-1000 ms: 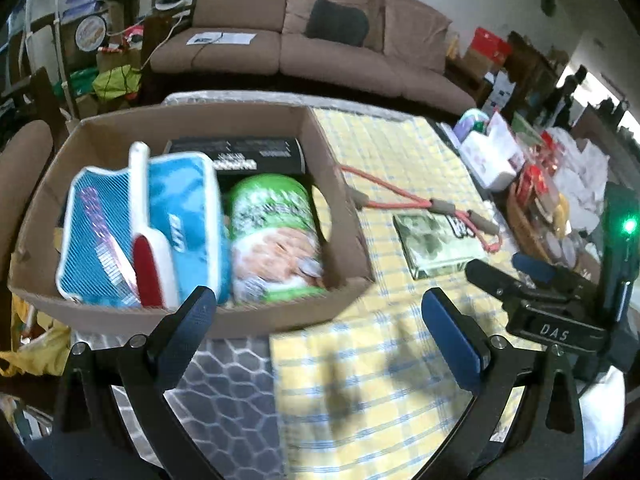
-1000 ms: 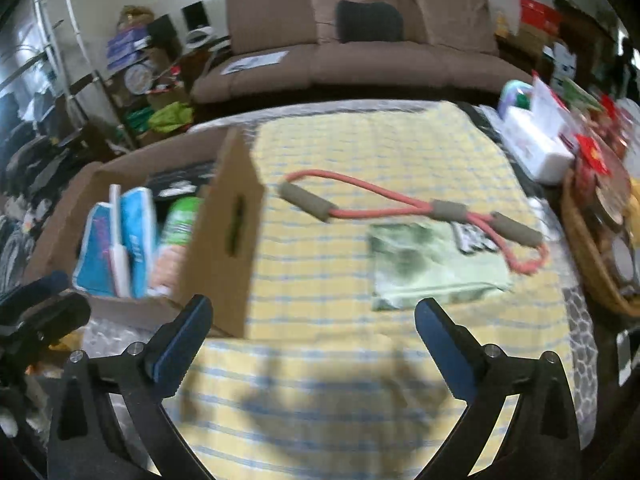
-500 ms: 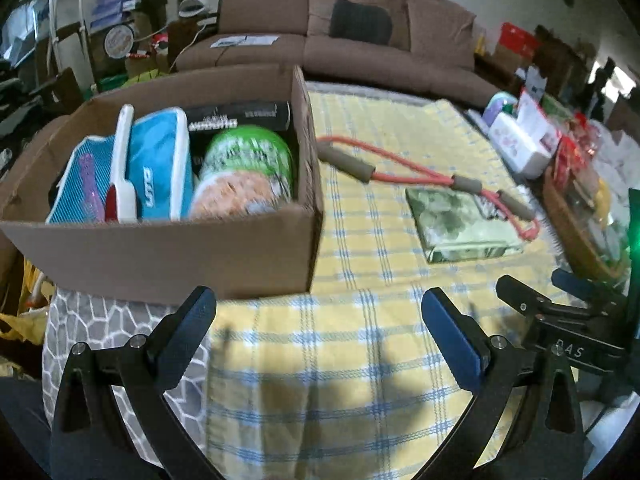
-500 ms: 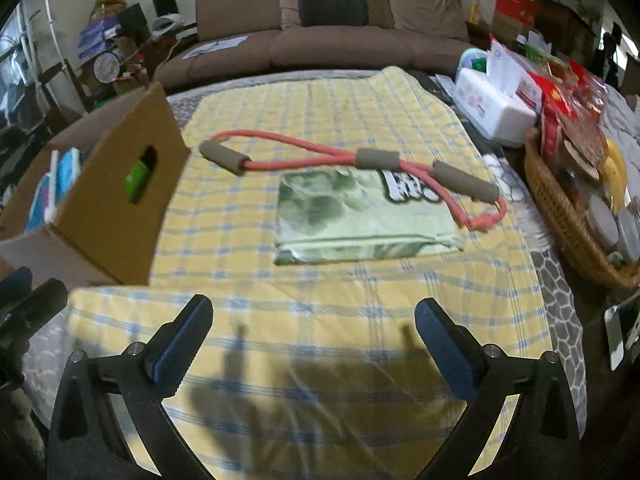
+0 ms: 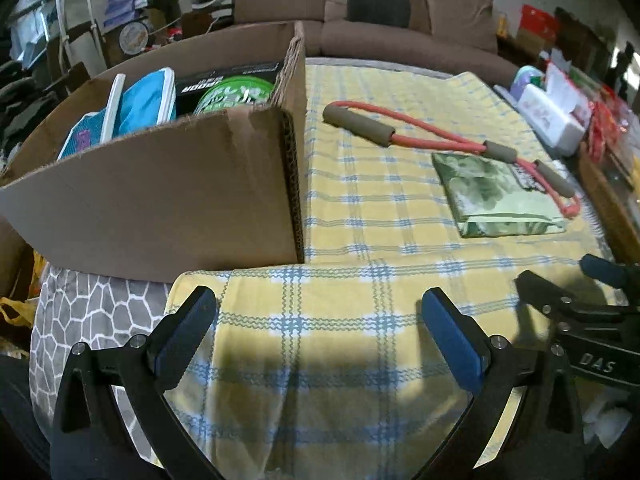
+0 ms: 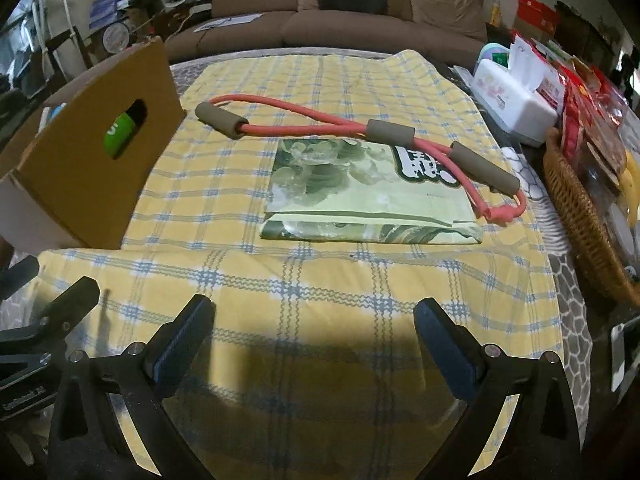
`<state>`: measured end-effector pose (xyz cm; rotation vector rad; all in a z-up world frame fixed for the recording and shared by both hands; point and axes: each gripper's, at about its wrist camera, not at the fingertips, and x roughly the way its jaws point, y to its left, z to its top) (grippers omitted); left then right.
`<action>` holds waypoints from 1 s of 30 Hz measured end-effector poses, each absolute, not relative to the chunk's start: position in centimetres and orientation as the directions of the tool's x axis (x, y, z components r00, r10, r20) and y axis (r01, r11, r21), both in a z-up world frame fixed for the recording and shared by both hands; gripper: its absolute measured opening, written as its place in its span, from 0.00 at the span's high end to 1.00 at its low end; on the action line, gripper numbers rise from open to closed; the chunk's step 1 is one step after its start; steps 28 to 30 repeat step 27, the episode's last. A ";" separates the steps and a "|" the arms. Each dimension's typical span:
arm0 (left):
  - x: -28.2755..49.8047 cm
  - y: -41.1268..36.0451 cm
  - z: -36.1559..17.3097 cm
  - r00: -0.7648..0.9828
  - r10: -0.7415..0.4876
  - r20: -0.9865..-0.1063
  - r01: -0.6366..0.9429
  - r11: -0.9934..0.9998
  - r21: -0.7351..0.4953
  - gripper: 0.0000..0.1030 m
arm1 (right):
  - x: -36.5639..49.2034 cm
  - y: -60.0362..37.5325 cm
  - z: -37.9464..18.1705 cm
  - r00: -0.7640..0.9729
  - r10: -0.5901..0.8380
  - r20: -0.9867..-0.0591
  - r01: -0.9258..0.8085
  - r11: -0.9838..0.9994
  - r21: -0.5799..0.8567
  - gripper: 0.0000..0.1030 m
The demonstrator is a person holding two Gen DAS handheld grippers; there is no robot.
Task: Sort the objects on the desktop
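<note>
A cardboard box (image 5: 168, 200) stands at the table's left; inside are a blue pouch (image 5: 144, 100), a green tub (image 5: 236, 94) and a black box (image 5: 224, 78). The box also shows in the right wrist view (image 6: 92, 172). A red resistance band with grey foam grips (image 6: 360, 128) lies across a flat green packet (image 6: 364, 196) on the yellow checked cloth (image 6: 320, 280); both show in the left wrist view, band (image 5: 440, 140), packet (image 5: 496, 196). My left gripper (image 5: 320, 336) is open and empty, low over the cloth's near edge. My right gripper (image 6: 312, 340) is open and empty, short of the packet.
A white tissue box (image 6: 516, 108) and a wicker basket of snacks (image 6: 584, 216) stand along the right edge. A brown sofa (image 6: 348, 12) lies behind the table. The right gripper's body shows at the lower right of the left wrist view (image 5: 588, 320).
Both grippers have drawn back and dropped lower toward the near table edge. The left view now sees the box's side wall instead of looking down into it. Both stay open.
</note>
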<state>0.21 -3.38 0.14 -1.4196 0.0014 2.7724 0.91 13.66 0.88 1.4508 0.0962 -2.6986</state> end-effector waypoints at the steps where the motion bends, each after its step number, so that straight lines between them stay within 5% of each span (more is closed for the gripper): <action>1: -0.1 -3.3 -0.2 -0.570 0.015 -0.821 -0.014 -1.000 -0.008 0.00 | 0.8 13.5 0.9 -0.553 -0.036 -0.833 0.098 -0.995 -0.022 0.01; 30: -0.5 -3.5 -0.6 -0.564 -0.007 -0.826 0.019 -1.000 -0.005 0.00 | 1.0 13.3 0.4 -0.595 -0.062 -0.801 0.119 -0.993 -0.011 0.00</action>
